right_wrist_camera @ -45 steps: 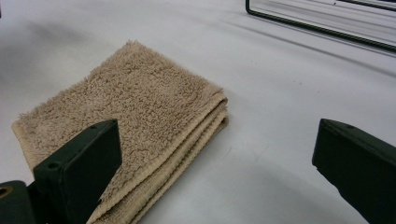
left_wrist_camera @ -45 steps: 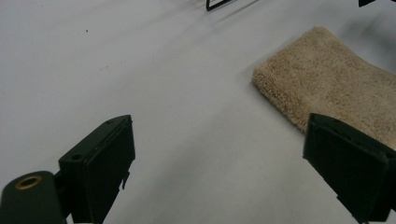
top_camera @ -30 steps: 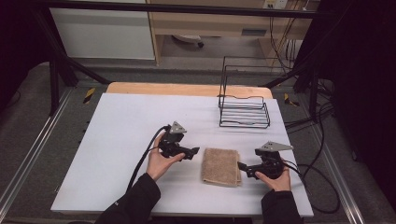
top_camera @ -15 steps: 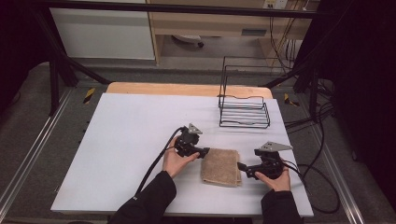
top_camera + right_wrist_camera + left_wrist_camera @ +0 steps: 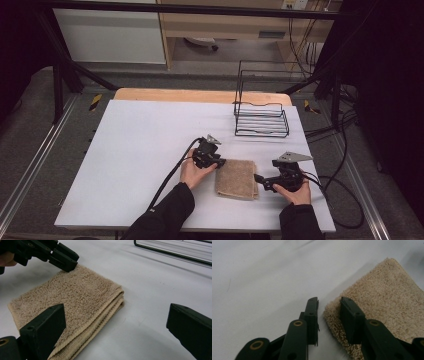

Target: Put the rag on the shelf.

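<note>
Beige folded towel (image 5: pixel 236 178) near the desk's (image 5: pixel 140 150) front edge — left tool (image 5: pixel 329 305) closing astride its corner, right tool (image 5: pixel 115 322) released; top layer alone might lift.

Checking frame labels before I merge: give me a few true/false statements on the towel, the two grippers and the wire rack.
1. The folded beige towel lies flat on the white table. True.
2. The left gripper has lifted the towel clear of the table. False: its jaws, which have just been closing, straddle a corner of the towel, with a gap showing at one jaw, and the towel lies on the table.
3. The right gripper has its jaws standing wide apart. True.
4. The towel sits inside the black wire rack. False: the rack stands apart, farther back on the table, with nothing in it.
5. The right gripper is clamped on the towel's folded edge. False: it is open beside the towel.
</note>
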Action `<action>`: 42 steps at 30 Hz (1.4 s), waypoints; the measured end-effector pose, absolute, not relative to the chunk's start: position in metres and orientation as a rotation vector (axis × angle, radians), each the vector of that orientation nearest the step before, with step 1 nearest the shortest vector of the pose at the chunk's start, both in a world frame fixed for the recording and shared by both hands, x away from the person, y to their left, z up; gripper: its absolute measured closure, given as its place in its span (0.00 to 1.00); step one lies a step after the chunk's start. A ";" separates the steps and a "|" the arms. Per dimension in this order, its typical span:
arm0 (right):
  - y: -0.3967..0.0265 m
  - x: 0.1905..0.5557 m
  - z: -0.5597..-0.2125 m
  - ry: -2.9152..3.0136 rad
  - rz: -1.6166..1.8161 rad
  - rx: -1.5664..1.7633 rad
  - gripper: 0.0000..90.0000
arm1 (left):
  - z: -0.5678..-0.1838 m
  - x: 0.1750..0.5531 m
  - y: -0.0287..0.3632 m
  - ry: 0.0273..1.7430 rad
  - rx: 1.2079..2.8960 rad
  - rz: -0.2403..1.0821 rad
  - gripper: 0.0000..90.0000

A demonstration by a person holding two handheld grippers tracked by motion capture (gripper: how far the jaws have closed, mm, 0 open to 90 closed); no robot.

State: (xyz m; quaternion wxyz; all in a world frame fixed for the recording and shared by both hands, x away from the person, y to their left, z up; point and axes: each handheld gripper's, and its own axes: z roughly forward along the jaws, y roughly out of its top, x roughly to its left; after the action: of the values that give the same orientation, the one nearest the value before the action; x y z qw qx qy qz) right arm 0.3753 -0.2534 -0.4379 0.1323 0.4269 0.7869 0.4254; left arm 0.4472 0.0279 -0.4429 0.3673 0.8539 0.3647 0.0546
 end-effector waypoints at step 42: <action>-0.229 0.418 -0.447 2.261 1.162 1.305 0.28 | -0.447 0.441 0.022 0.887 2.219 0.170 0.92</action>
State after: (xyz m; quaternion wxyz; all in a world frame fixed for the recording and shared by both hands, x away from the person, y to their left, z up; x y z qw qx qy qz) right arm 0.4176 -0.2286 -0.4467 0.1415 0.4521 0.7834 0.4024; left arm 0.4406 0.0223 -0.4472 0.3643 0.8626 0.3446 0.0661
